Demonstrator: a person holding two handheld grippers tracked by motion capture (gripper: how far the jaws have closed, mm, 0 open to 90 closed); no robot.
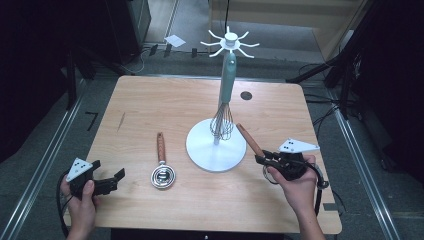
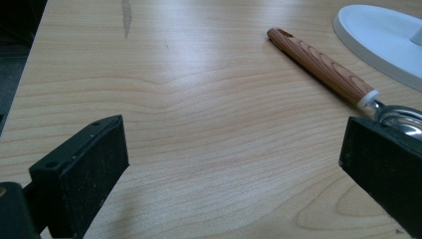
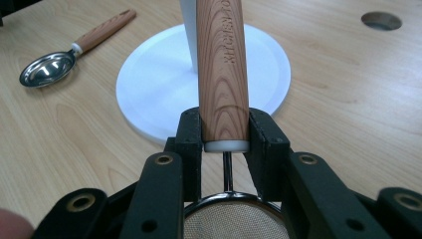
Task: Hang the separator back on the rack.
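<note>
Table [image 1: 150, 100]: light wooden top with a round hole [image 1: 246, 95] near its far right side and a dark streak [image 1: 121, 121] toward the left.
Utensil stand [image 1: 216, 147]: white, a round flat base at the middle of the table and a thin upright post topped by a ring of radiating hooks [image 1: 230, 42]; in the right gripper view the base lies just beyond the held handle.
Whisk [image 1: 226, 100]: pale green handle, wire loops pointing down, hanging from one of the hooks alongside the post, the wires just above the base.
Right gripper [image 1: 265, 159]: held in the person's right hand [image 1: 295, 187] at the near right of the table, right of the stand base; its jaws are clamped on the strainer's wooden handle at the end next to the white collar, one pad on each side.
Left gripper [image 1: 120, 174]: in the left hand [image 1: 82, 200] at the near left edge, jaws spread wide apart with only bare table between them, pointing toward the scoop.
Strainer [image 3: 222, 64]: wood-grain handle slanting up and away from the right gripper toward the stand; the fine mesh bowl [image 3: 234, 221] sits behind the jaws, close to the camera.
Scoop [image 1: 162, 165]: shiny metal bowl with a wood-grain handle, lying flat on the table between the left gripper and the stand base, handle pointing away from the person, touching neither.
</note>
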